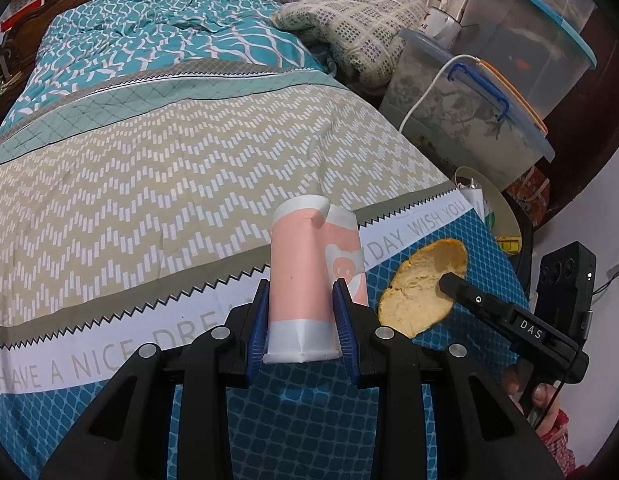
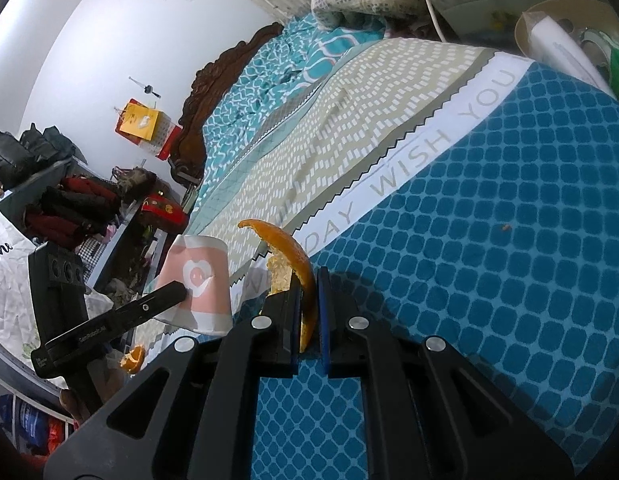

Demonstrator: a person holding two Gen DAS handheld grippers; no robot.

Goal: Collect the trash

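Note:
My left gripper is shut on a crushed pink and white paper cup, held above the bed; the cup also shows in the right wrist view at lower left. My right gripper is shut on a curved piece of orange peel, held above the blue patterned bedsheet. In the left wrist view the peel shows its pale inside, with a right gripper finger over it. A small orange crumb lies on the sheet. Another peel piece lies low at the left.
A bin with trash stands past the bed's right edge; it also shows in the right wrist view. Plastic storage boxes and a folded blanket sit beyond. Clothes racks and bags stand left of the bed.

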